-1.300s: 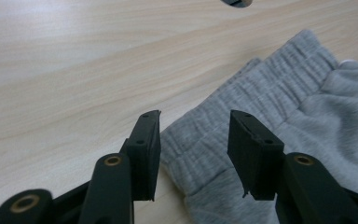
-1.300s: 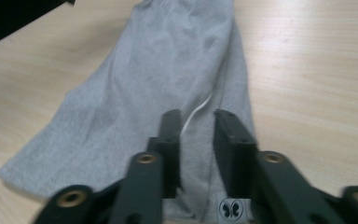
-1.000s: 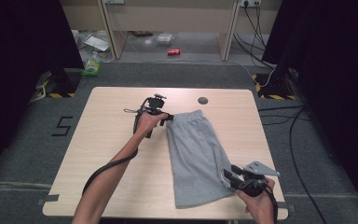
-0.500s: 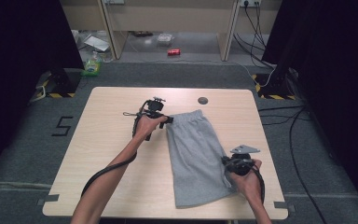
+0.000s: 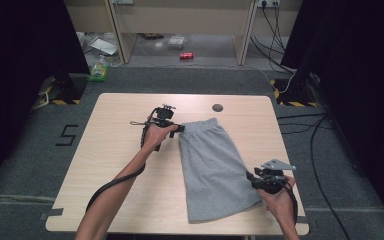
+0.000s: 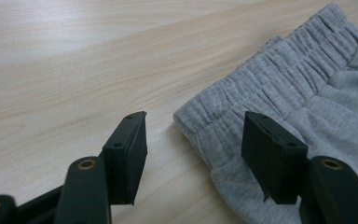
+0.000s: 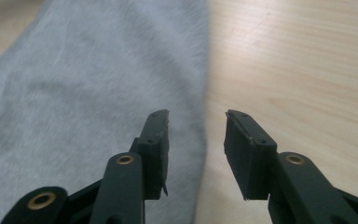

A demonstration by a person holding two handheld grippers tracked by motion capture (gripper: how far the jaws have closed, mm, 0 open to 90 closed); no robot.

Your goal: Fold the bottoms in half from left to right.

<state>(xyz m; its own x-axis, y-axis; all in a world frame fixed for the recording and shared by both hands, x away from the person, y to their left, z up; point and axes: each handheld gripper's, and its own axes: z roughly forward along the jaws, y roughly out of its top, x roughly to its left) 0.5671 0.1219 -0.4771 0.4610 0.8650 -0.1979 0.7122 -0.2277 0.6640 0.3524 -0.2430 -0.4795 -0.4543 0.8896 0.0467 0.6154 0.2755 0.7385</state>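
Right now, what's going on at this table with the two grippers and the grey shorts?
A person is working on grey shorts that lie flat on the wooden table. The left gripper sits at the corner of the elastic waistband, jaws just opening and astride that corner without pressing it. The right gripper is at the shorts' lower right edge, jaws just reopened and apart, the fabric edge between them but not pinched. Nothing is lifted yet.
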